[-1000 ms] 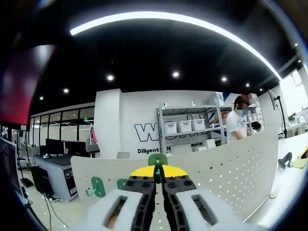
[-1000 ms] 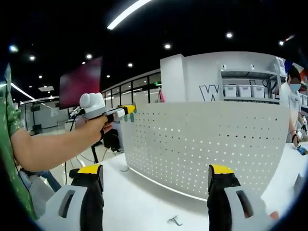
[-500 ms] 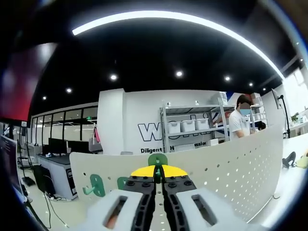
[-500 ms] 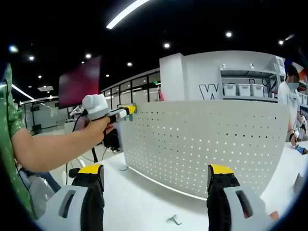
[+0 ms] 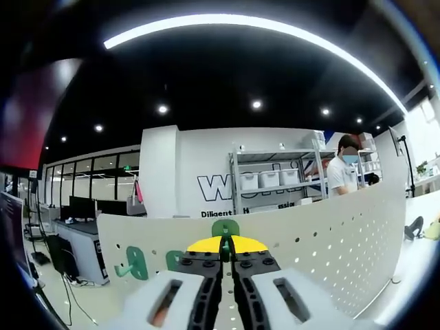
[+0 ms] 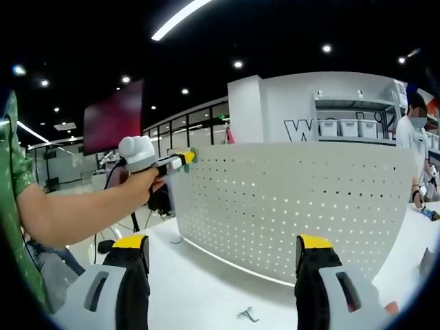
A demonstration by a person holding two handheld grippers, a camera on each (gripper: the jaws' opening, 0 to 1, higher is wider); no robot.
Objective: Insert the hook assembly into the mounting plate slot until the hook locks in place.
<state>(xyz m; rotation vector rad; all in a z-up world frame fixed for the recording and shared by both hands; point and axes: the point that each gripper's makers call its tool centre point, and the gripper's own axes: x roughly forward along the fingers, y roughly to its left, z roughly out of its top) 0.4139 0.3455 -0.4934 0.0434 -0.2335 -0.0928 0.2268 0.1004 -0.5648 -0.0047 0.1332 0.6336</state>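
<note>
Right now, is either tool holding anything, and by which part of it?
The left tool is shut on a green hook, gripping its lower end; the rounded top sticks out above the tips at the pegboard. The right tool is open and holds nothing.

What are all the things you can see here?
Pegboard: one, white, standing upright on the table.
Hooks: three, green; one in the left gripper's shut jaws at the board's top edge, two already on the board.
Small metal piece: one, grey, on the white table.
Shelf: one, grey, with white bins.
Left gripper: shut.
Right gripper: open, empty.
Person's arm: holds the left gripper.
</note>
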